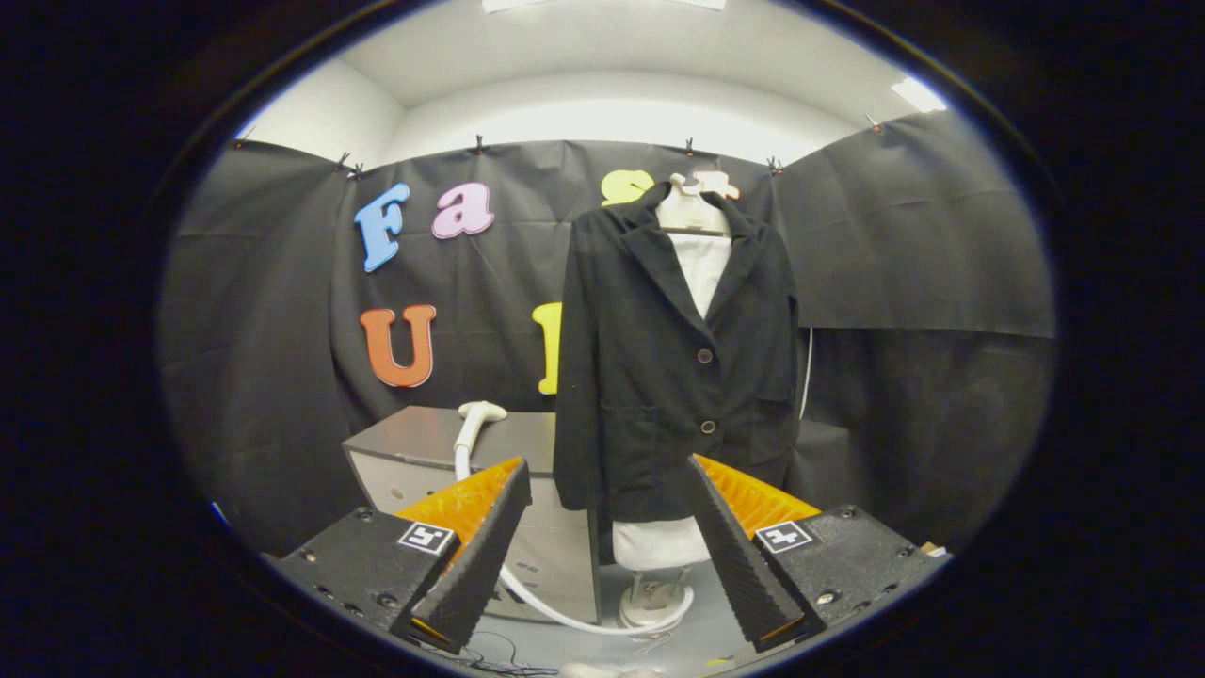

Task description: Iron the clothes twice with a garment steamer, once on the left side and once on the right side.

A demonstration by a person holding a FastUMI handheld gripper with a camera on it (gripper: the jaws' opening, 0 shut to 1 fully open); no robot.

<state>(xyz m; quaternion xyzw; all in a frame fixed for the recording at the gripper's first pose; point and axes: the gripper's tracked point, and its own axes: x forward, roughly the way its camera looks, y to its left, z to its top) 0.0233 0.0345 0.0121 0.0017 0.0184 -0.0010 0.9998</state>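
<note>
Steamer head (480, 411) on cabinet (424, 443) | jacket (673, 367) hanging (buttoned) | gripper (607, 565) jaws wide, holding nothing

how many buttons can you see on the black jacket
2 round dark buttons: the upper button where the lapels meet, the lower button between the pockets of the black jacket. Others may be hidden.
</note>
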